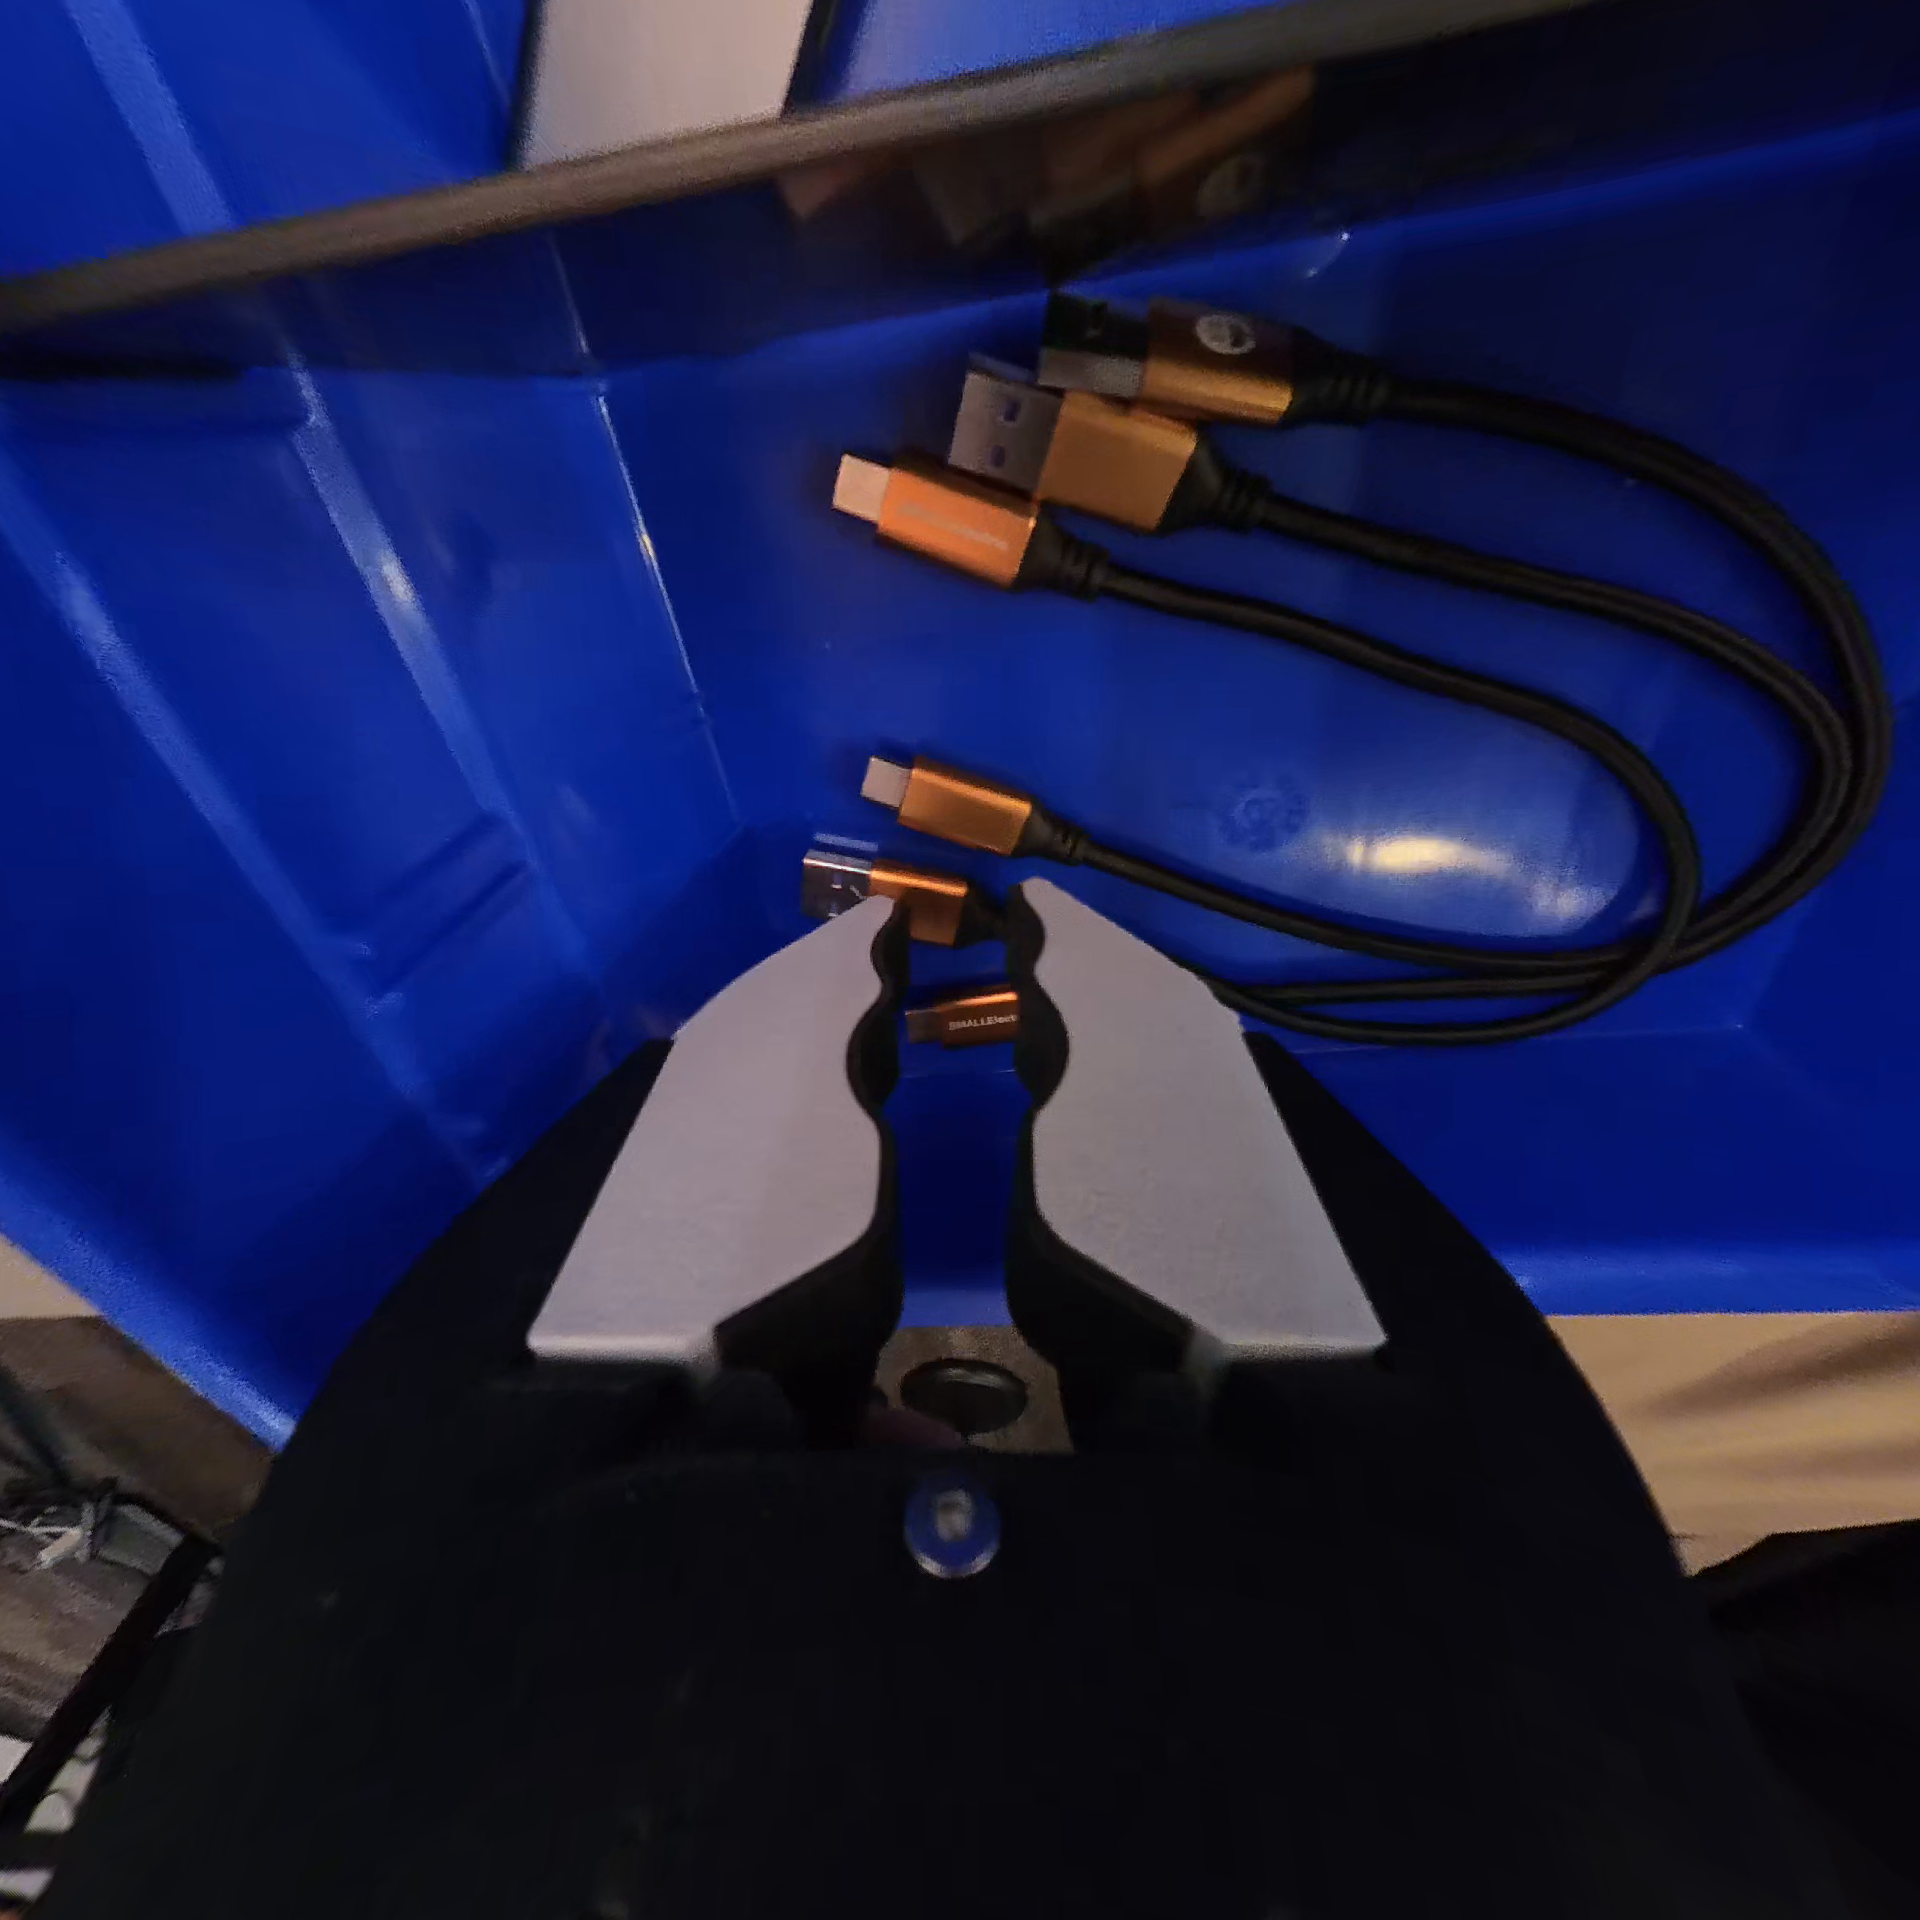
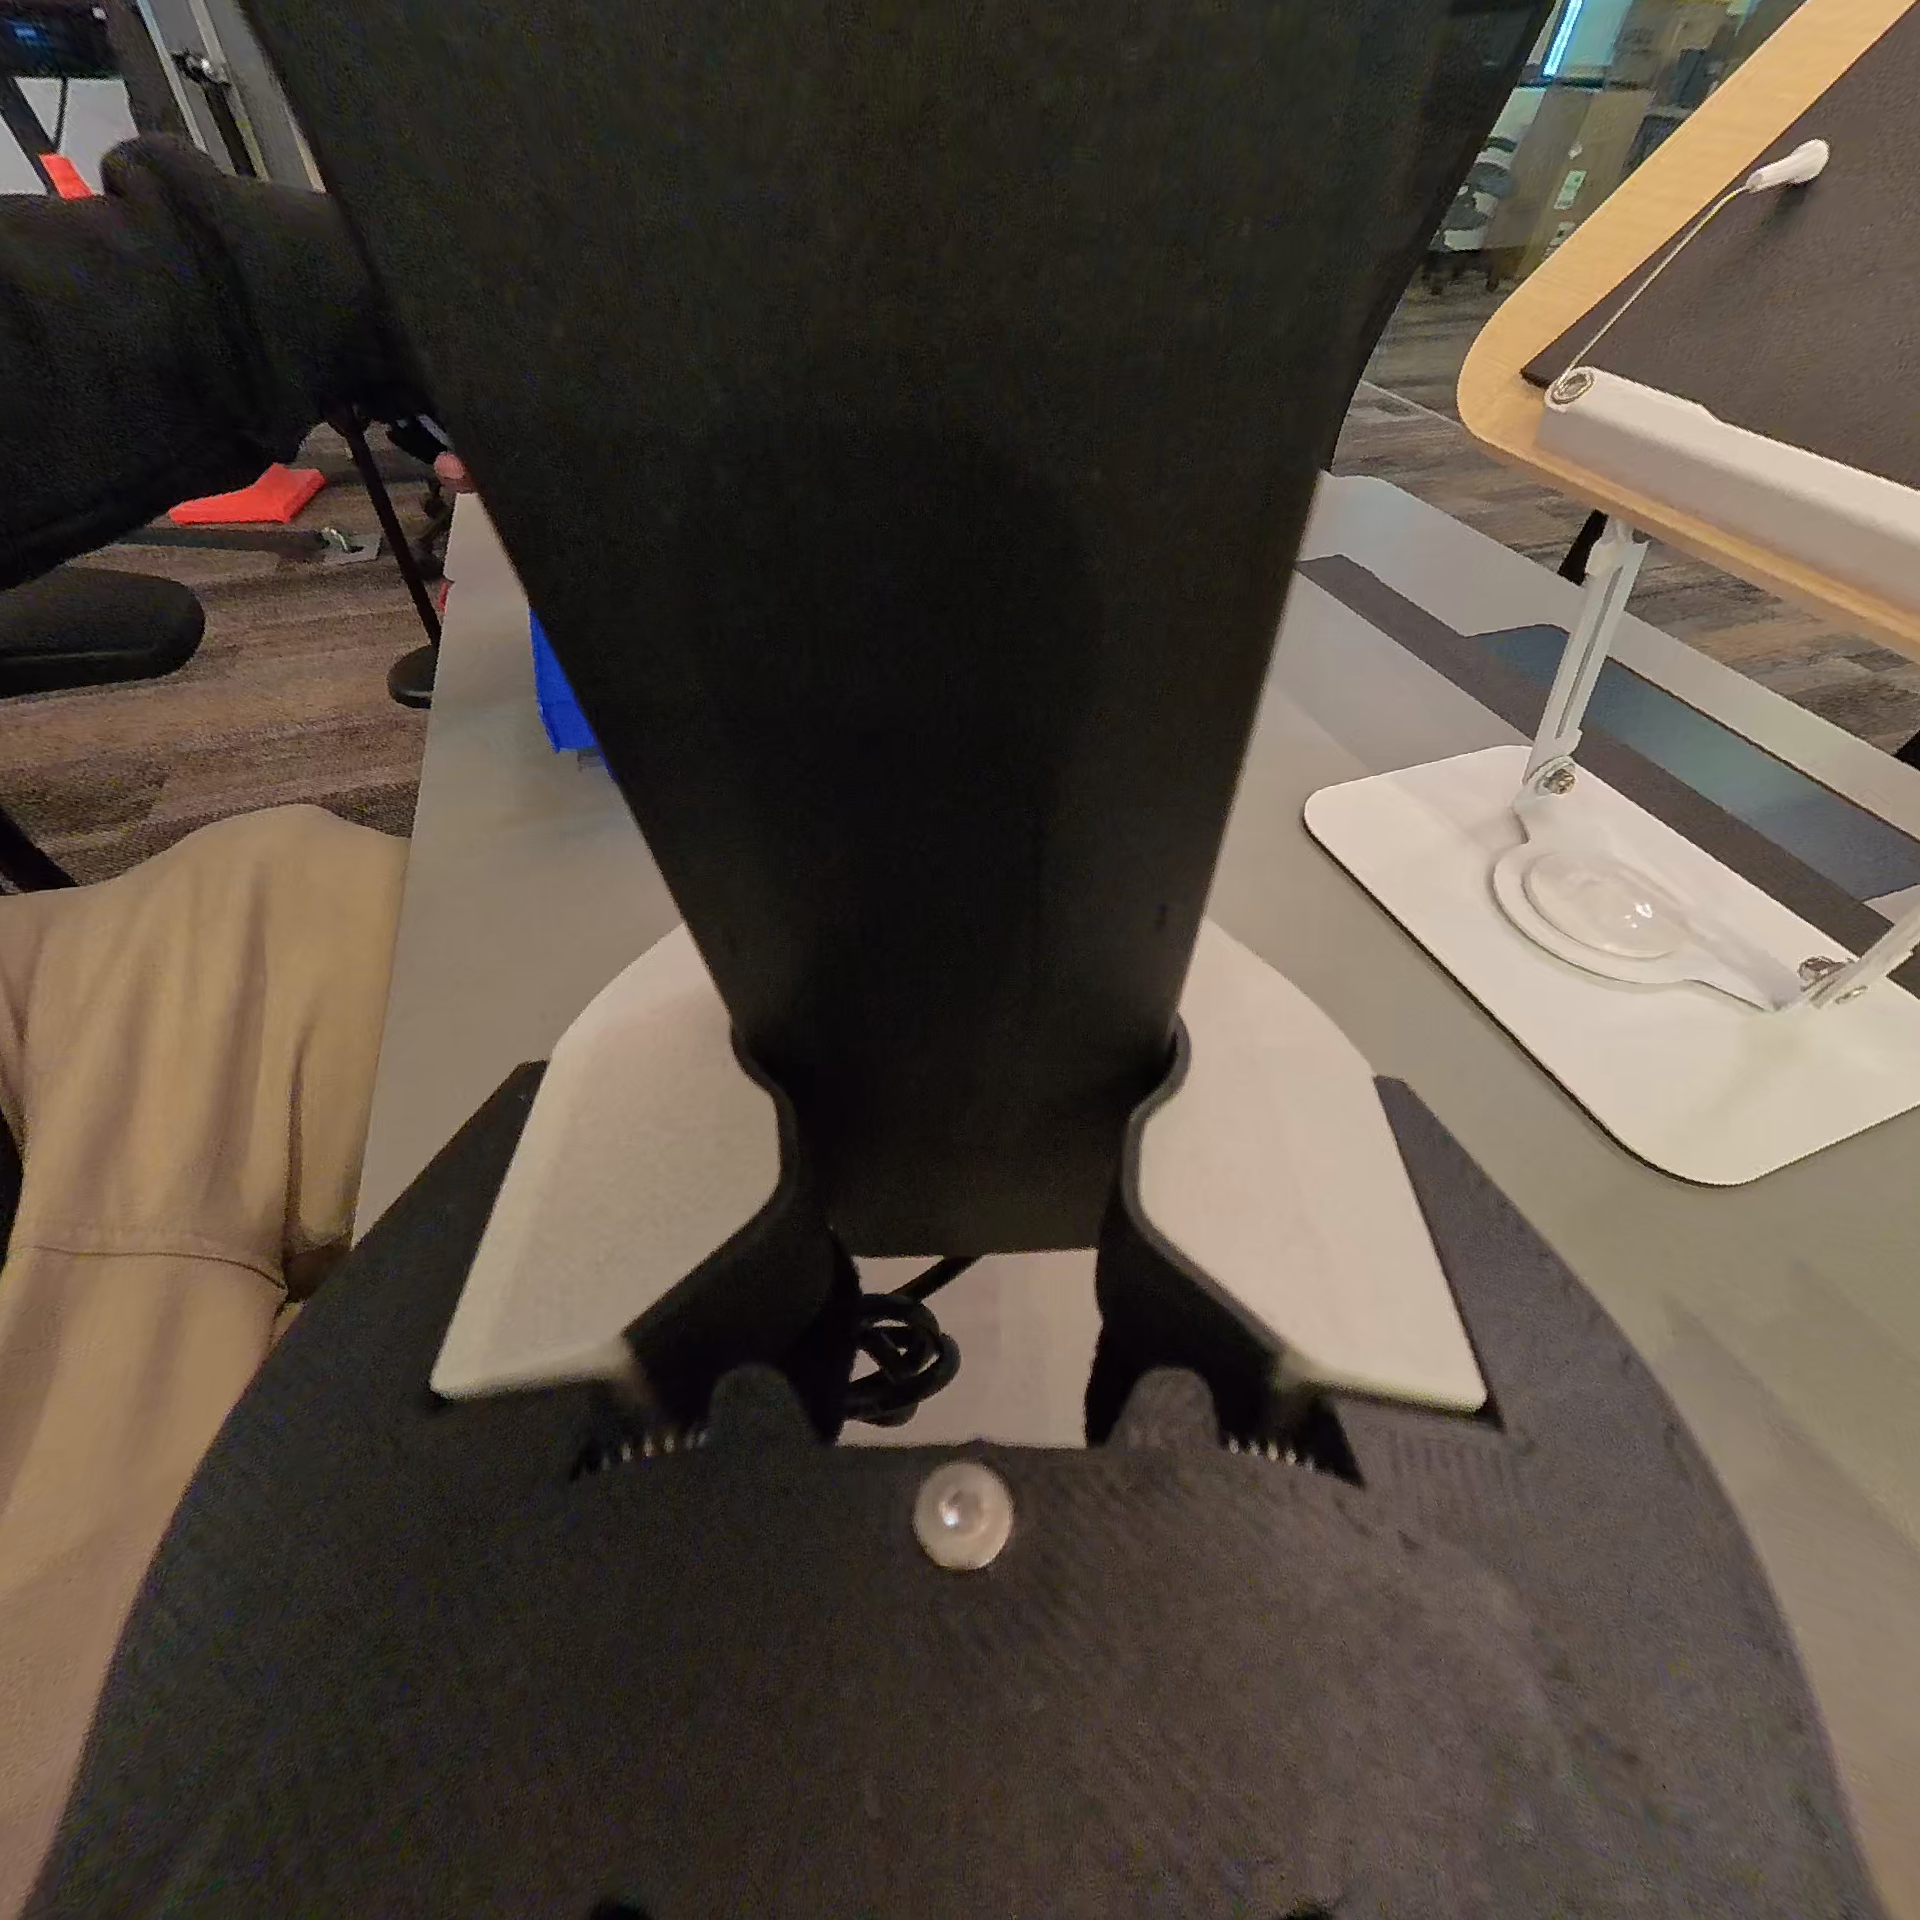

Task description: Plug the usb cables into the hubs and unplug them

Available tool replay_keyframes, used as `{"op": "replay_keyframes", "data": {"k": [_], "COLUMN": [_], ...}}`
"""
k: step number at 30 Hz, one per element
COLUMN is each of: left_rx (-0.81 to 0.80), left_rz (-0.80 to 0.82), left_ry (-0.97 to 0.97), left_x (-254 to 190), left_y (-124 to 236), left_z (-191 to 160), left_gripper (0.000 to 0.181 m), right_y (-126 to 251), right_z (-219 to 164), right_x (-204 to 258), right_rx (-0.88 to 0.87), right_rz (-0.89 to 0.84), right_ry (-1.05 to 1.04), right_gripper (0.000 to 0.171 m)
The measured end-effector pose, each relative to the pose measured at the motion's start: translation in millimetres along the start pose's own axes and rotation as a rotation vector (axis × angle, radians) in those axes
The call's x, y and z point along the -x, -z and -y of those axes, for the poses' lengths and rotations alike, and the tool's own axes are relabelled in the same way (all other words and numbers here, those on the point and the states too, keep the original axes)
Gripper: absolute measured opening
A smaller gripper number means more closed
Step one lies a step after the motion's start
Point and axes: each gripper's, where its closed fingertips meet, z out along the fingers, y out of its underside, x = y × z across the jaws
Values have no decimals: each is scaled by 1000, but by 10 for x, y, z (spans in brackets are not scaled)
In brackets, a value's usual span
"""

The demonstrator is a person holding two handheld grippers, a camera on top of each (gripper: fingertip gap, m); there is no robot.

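In the left wrist view, several black USB cables [image 1: 1558,665] with orange plugs lie in a blue bin [image 1: 416,727]. My left gripper [image 1: 956,909] reaches into the bin, its jaws nearly together around one orange USB-A plug [image 1: 920,902] at the tips. Another orange plug [image 1: 961,1023] shows through the gap below. A long glossy black hub [image 1: 727,177] crosses the top of that view. In the right wrist view, my right gripper [image 2: 961,1049] is shut on this flat black hub [image 2: 935,520], which fills the middle and hides what lies beyond. Its coiled black cord [image 2: 894,1361] hangs beneath.
A white stand [image 2: 1621,997] carrying a tilted wooden board [image 2: 1683,208] is on the grey table [image 2: 520,883] at the right. A corner of the blue bin [image 2: 556,686] shows behind the hub. A person's beige clothing [image 2: 177,1091] and black sleeve [image 2: 156,343] are at the left. One gripper's finger ends stand about 45 cm off the other's.
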Motion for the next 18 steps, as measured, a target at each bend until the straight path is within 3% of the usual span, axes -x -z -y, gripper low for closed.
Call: {"op": "replay_keyframes", "data": {"k": [6,11,18], "left_rx": [-30,-35,9], "left_rz": [26,-3,-26], "left_ry": [6,15,59], "left_x": [5,-51,-7], "left_y": [10,68,-3], "left_z": [-10,-84,-60], "left_gripper": [13,35,34], "right_y": [23,21,10], "right_z": [33,36,51], "right_x": [9,2,29], "right_rx": [-10,-13,-12], "right_rz": [0,-1,6], "right_ry": [3,-1,3], "right_gripper": [65,65,65]}}
